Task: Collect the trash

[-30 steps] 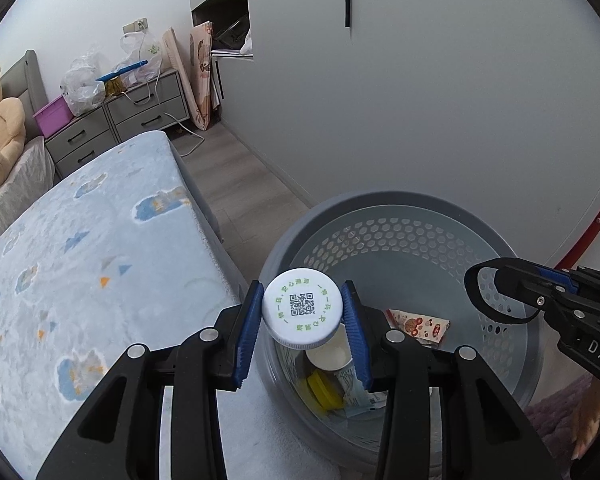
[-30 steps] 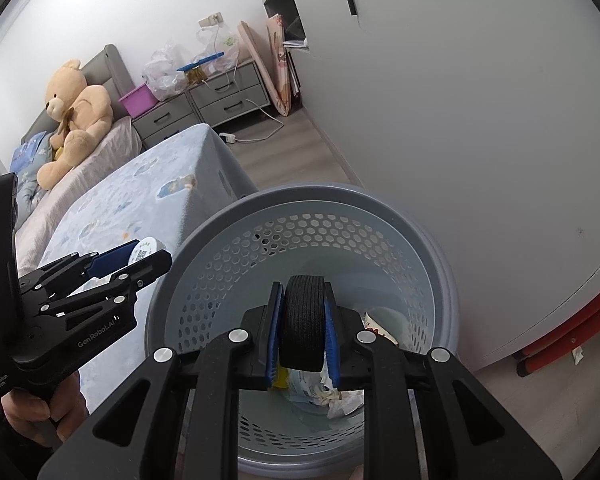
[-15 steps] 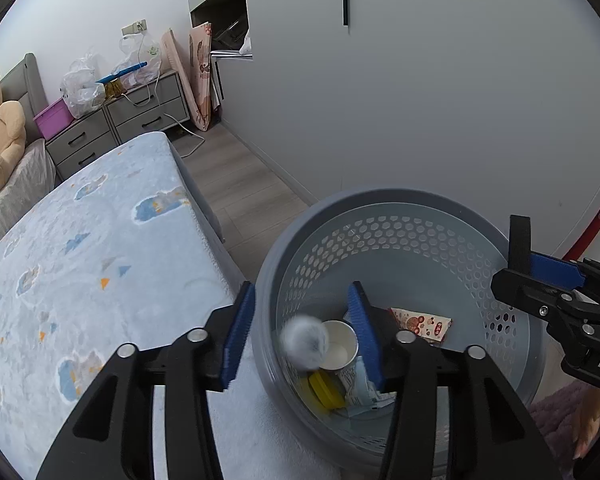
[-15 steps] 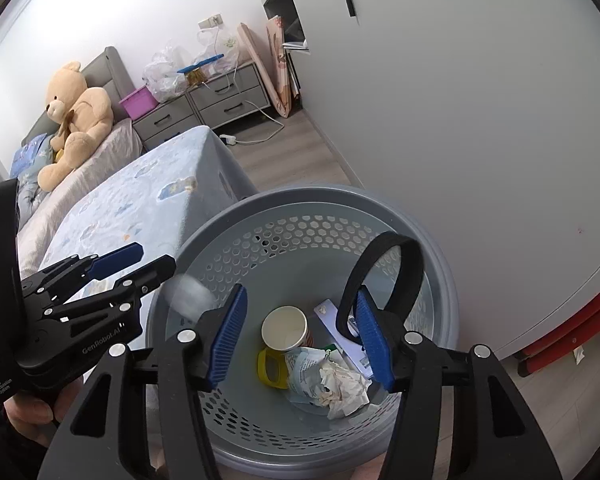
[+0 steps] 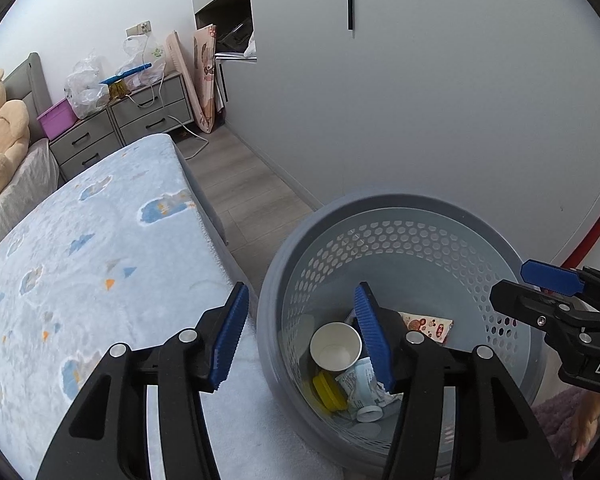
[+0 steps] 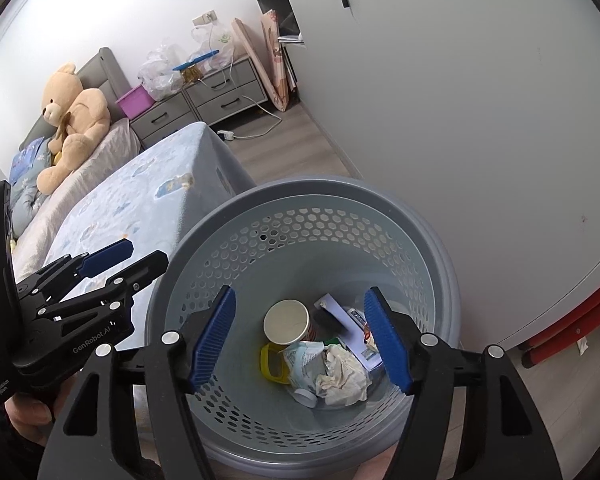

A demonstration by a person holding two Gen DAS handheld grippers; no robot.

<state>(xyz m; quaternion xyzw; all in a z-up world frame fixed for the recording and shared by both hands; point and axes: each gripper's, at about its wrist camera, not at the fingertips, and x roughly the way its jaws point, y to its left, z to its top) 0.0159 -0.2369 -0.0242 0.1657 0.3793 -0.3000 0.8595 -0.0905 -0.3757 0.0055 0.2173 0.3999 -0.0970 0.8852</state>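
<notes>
Grey perforated plastic forms the round trash basket [image 6: 380, 216] that both my grippers are poised over, its wall pierced with rows of small hexagonal holes and topped by a smooth rolled rim. My left gripper [image 5: 296, 332] is released, its ribbed blue pads apart with nothing between them; its jaws have just been opening. My right gripper [image 6: 300, 336] is likewise released and empty, its jaws having just spread wider, and it hangs directly above the basket's mouth.

Collected trash lies in a heap at the bottom of the basket. A white paper cup [image 6: 287, 322] leans on its side with its open mouth facing up. Beside it sit a yellow plastic lid [image 6: 272, 364], a crumpled printed wrapper [image 6: 304, 360], a wad of off-white tissue [image 6: 342, 376], a small white bottle cap [image 6: 306, 396] and a flat paper packet [image 6: 352, 332]. In the left wrist view a flat sachet with cartoon print [image 5: 428, 326] rests against the far wall.

Judging by the empty grippers and the filled basket, this drop looks done. Whether more trash remains elsewhere I cannot tell; the pale blue fleecy bed cover [image 5: 80, 248] beside the basket shows none in either view.
</notes>
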